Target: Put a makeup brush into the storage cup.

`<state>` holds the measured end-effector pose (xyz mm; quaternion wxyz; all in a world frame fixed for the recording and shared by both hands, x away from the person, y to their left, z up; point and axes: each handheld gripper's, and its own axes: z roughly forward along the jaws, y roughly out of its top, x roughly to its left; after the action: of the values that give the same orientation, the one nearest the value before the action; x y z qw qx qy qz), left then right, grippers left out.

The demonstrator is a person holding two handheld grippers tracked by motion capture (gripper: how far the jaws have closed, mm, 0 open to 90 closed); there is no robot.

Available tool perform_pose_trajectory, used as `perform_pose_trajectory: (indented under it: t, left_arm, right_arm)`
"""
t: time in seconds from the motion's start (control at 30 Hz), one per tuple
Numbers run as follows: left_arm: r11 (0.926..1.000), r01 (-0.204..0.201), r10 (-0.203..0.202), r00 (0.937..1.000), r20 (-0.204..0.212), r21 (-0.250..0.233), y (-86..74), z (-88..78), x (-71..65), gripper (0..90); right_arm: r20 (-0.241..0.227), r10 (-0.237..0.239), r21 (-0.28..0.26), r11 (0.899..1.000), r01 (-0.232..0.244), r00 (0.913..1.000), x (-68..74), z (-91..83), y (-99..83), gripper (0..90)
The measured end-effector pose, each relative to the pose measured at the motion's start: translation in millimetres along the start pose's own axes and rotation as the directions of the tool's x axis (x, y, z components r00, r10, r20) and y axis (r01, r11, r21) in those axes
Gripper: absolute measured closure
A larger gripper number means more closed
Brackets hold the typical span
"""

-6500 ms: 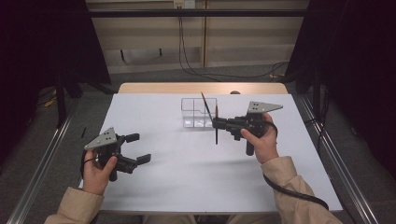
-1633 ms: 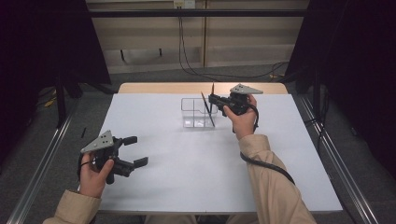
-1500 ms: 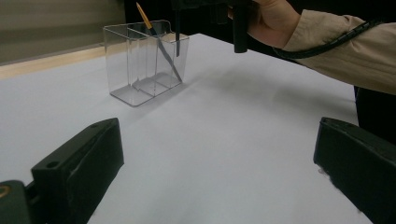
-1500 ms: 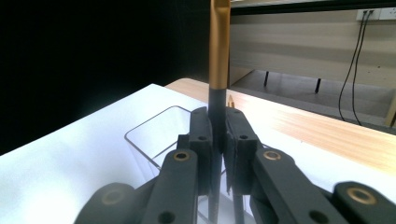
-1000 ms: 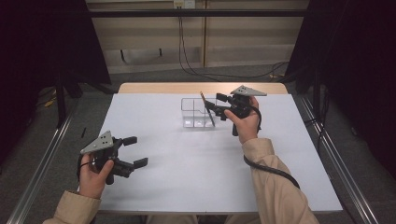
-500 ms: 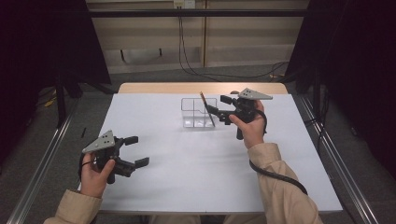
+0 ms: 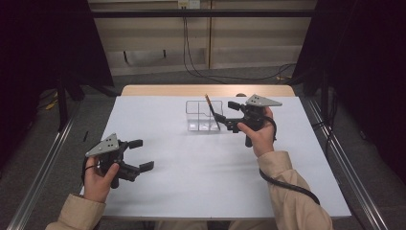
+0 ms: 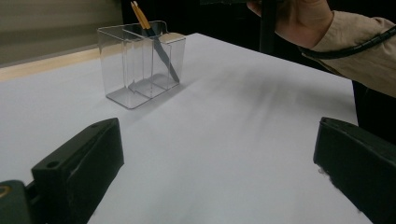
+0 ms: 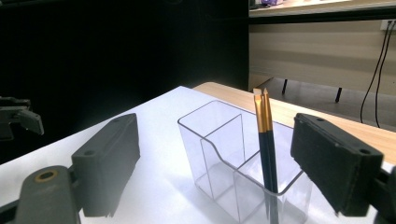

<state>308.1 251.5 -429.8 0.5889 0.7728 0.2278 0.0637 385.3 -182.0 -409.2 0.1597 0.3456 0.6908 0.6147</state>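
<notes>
Two thin dark-handled paintbrushes with gold ferrules (image 9: 264,140) are leaning bristles up inside the clear plastic compartmented holder (image 7: 203,115), which is standing near the far edge of the white worktop (image 7: 201,182). The right gripper (image 7: 226,115) is hovering just beside the holder, its fingers (image 9: 106,161) having just been opening; they are standing apart, touching neither brush. The left gripper (image 7: 141,154) is resting at the near left, well apart from the holder, its fingers (image 8: 79,165) spread wide with nothing between them.
</notes>
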Motion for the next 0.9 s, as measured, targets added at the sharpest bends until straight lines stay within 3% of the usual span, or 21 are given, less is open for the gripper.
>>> perform_pose_trajectory:
  t: [0.27,0.53,0.9]
  left_arm:
    - [1.0,0.003,-0.003,1.0,-0.003,0.001,-2.0,-2.1,-0.3,1.4]
    - [0.9999,0.013,-0.013,0.9999,-0.008,-0.003,-3.9,-3.6,0.7,1.4]
    - [1.0,0.009,-0.009,0.9999,-0.007,0.001,-3.8,-2.8,0.9,1.4]
  right_arm:
    - [-0.014,0.0,-0.005,1.0,0.0,0.9999,2.4,-5.4,-1.0,13.7]
    - [-0.032,-0.03,0.005,1.0,0.03,0.999,9.5,-13.4,-1.2,12.4]
    - [-0.032,-0.03,0.013,0.999,0.03,0.9991,7.9,-31.3,-9.0,9.8]
